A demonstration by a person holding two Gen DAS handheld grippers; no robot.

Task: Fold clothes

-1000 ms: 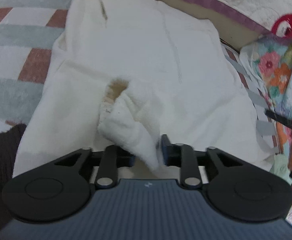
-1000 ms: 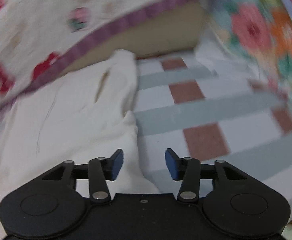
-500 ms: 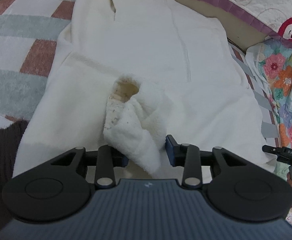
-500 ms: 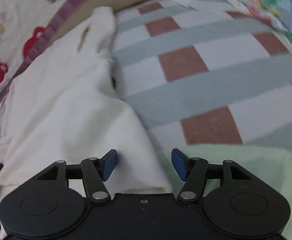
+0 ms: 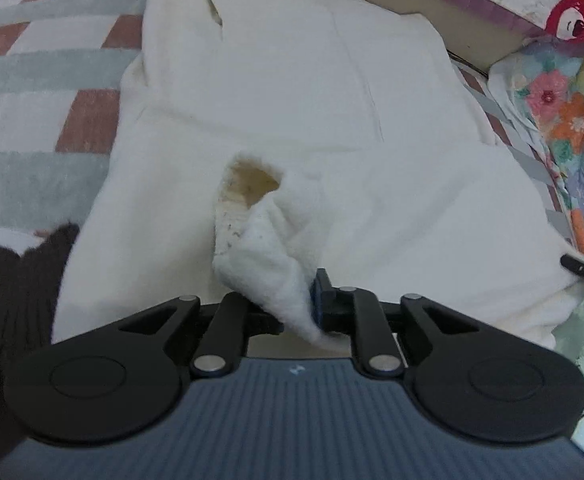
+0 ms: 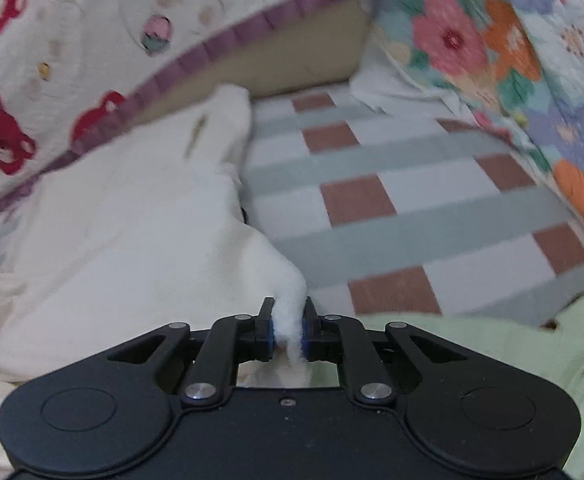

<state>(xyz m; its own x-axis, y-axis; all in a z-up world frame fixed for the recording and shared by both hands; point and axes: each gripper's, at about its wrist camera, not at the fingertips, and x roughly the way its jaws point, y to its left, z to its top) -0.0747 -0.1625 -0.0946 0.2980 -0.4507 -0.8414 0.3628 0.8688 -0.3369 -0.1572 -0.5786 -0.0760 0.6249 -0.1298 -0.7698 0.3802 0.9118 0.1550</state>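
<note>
A white fleece garment [image 5: 311,128] is lying spread across a checked blanket [image 6: 391,208] on a bed, its far edge reaching a quilt with red bear prints [image 6: 52,80] and a floral quilt [image 6: 511,40] lying off to one side. The left tongs [image 5: 295,312] are closing on a bunched, cuff-like fold of the garment, the fleece pressing against the blue pad; the other finger is hidden behind the cloth, so the grip is probably firm but only partly visible. The right tongs [image 6: 287,328] are closing on a pinched ridge at the garment's edge, the fleece squeezed between both pads. A pale green cloth [image 6: 511,360] is lying just beside the right tongs, and a dark knitted fabric [image 5: 16,300] is sitting at the left tongs' side.
</note>
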